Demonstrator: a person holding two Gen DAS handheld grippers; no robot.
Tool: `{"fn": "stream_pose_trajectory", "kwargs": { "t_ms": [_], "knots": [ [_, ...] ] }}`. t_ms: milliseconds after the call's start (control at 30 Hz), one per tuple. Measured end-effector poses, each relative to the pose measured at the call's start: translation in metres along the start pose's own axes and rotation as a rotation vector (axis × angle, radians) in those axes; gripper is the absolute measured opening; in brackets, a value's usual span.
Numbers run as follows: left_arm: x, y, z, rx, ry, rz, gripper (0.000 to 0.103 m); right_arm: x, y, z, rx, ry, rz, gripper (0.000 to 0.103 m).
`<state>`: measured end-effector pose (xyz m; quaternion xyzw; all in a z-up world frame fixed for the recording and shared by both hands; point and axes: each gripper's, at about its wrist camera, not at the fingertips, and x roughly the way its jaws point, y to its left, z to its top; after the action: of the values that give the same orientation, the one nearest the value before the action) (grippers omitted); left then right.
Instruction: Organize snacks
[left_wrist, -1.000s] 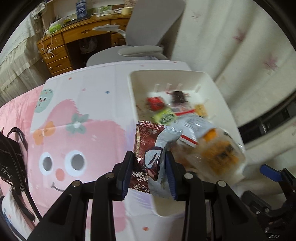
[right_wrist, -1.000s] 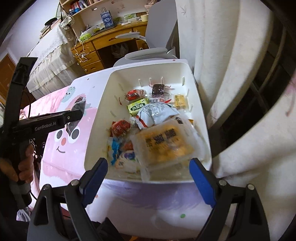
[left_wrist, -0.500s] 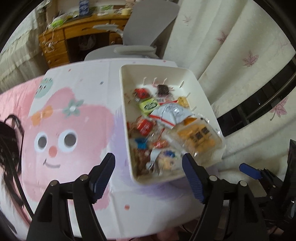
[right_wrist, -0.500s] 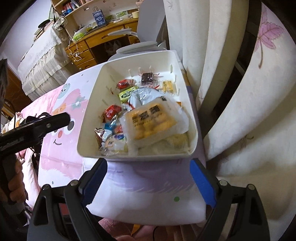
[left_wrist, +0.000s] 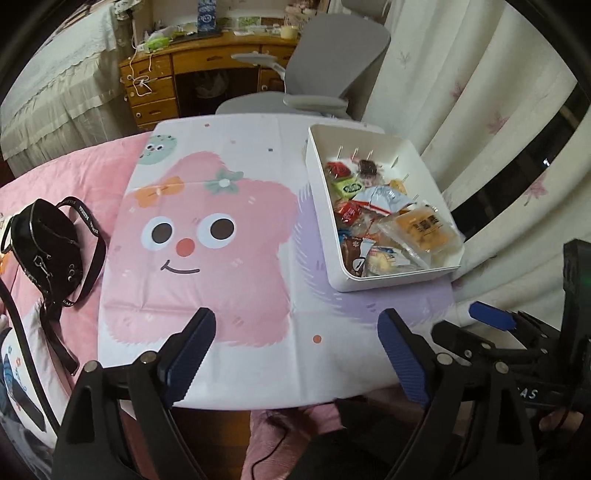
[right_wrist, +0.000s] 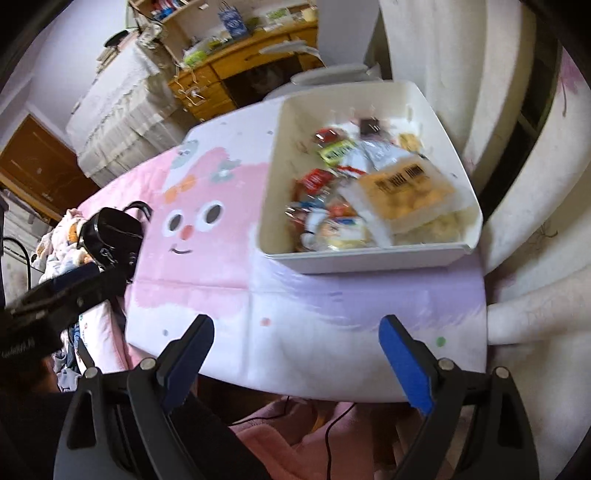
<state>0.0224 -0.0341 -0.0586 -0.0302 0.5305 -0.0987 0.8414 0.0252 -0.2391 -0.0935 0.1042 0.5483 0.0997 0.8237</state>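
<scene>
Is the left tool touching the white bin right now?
Apart. The left wrist view shows the left tool open, with bare tablecloth between it and the white bin.

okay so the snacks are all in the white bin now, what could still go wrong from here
Two risks. The white bin sits at the table's right corner, close to the edge beside the curtain, so a bump might push it off. The big orange pastry pack lies on top of the heap near the rim and could slide out. Both tongs, left and right, are open and empty.
</scene>
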Motion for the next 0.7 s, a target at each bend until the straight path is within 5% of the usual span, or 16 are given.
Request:
{"fn": "stream_pose_trajectory", "kwargs": {
  "t_ms": [200,400,500,700],
  "knots": [
    [-0.042,0.008,0.000,0.029,-0.067,0.028,0.090,-0.030,0.042,0.001,-0.072,-0.037,0.022,0.092],
    [-0.074,0.005,0.004,0.078,-0.092,0.055,0.090,-0.056,0.069,-0.004,-0.061,0.016,0.042,0.092],
    [-0.084,0.007,0.005,0.057,-0.086,0.025,0.090,-0.070,0.077,-0.007,-0.063,-0.006,-0.027,0.092],
    [-0.094,0.006,-0.003,0.043,-0.160,0.100,0.102,-0.086,0.088,-0.021,-0.073,-0.096,-0.099,0.094]
  ]
}}
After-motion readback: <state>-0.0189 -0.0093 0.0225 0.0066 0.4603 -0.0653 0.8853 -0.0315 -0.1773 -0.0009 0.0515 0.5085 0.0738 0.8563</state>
